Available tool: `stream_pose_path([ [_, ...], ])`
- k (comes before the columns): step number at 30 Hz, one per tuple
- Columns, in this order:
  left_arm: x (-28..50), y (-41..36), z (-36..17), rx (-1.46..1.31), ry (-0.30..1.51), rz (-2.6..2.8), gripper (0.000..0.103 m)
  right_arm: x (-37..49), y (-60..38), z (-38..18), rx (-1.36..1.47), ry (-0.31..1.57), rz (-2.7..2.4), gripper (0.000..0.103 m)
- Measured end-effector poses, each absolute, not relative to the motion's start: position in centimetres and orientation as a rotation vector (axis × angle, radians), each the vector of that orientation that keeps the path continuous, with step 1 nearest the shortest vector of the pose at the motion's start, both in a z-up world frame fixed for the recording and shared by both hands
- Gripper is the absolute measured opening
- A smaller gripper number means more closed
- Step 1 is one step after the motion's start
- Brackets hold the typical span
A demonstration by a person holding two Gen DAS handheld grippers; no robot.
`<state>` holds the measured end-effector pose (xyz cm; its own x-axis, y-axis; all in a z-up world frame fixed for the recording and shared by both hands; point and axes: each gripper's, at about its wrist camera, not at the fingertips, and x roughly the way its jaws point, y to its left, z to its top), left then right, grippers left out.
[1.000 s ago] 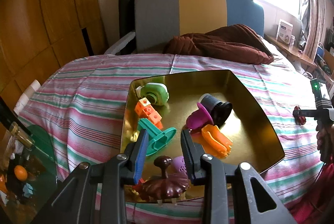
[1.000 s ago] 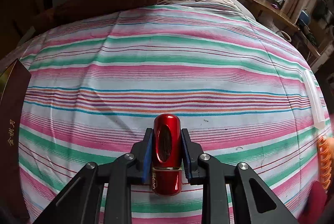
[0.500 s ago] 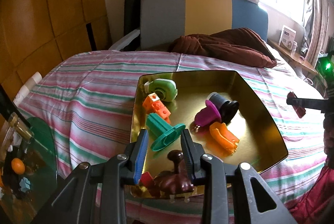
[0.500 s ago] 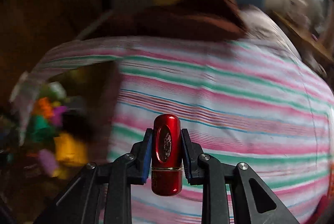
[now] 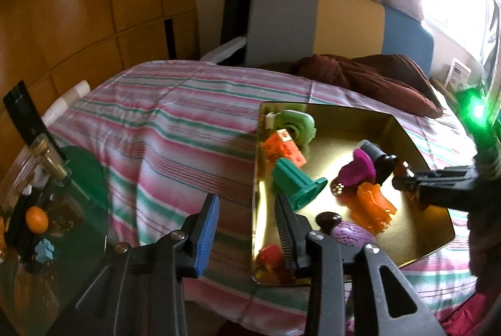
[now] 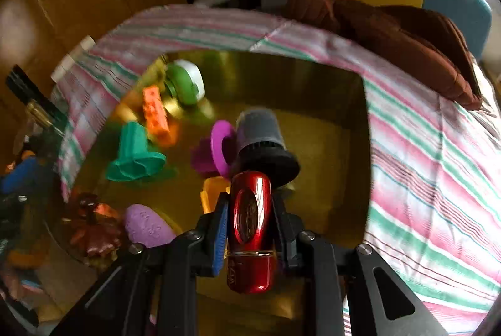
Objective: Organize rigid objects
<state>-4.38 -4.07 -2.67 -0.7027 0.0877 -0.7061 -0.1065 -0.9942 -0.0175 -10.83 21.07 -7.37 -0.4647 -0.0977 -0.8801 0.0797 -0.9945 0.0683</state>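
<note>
Between our right gripper's (image 6: pixel 249 224) pads we hold the red capsule (image 6: pixel 252 229) clamped upright, nose pointing steeply down over the gold tray (image 6: pixel 328 104). Just past the fingertips sit a grey-and-black cap (image 6: pixel 263 144) and a purple ring (image 6: pixel 220 148); we judge the clear gold floor to the right of the fingers the better drop spot, so we should shift that way and lower before releasing, lest the capsule roll. Beyond the tray lies striped bedding (image 6: pixel 438 148).

Our left gripper (image 5: pixel 247 229) tilts down at the tray's near-left edge (image 5: pixel 255 210), jaws opening with nothing between them; a teal stamp (image 5: pixel 297 185) lies just ahead, right of the fingers.
</note>
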Motion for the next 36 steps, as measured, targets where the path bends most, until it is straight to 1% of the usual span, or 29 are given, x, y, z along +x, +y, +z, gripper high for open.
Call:
stream_pose_path([
  [6, -4.2, -4.1, -2.0, -1.130, 0.028, 2.847, 0.039, -11.8, 20.4, -9.6, 1.641, 0.032, -2.643, 0.026],
  [7, -4.0, -4.0, -1.8, -1.108, 0.028, 2.855, 0.042, -11.8, 20.4, -9.9, 1.647, 0.049, -2.652, 0.027],
  [8, -3.9, -4.0, -1.6, -1.093, 0.024, 2.858, 0.044, -11.7, 20.5, -10.0, 1.645, 0.054, -2.659, 0.035],
  [9, -3.8, -3.9, -1.3, -1.080, 0.015, 2.855, 0.046, -11.5, 20.5, -10.0, 1.634, 0.049, -2.668, 0.048],
  [11, -3.7, -3.8, -0.9, -1.065, 0.008, 2.871, 0.046, -10.7, 20.7, -9.2, 1.576, 0.040, -2.707, 0.058],
  [13, -3.5, -3.4, -0.4, -1.059, 0.045, 2.926, 0.047, -9.6, 20.7, -7.9, 1.496, 0.031, -2.754, 0.058],
  [16, -3.0, -2.6, 0.2, -1.029, 0.108, 2.997, 0.047, -7.7, 20.5, -5.9, 1.381, 0.002, -2.822, 0.066],
  [18, -2.6, -2.4, 0.4, -1.015, 0.107, 2.992, 0.047, -6.4, 20.1, -4.9, 1.311, -0.022, -2.857, 0.071],
  [24, -1.9, -1.8, 0.1, -1.065, 0.058, 2.932, 0.047, -2.7, 18.6, -4.1, 1.209, -0.037, -2.918, 0.071],
  [36, -0.2, -0.2, 0.5, -0.957, 0.127, 2.944, 0.047, 0.1, 18.0, -3.9, 1.168, -0.070, -2.964, 0.072],
])
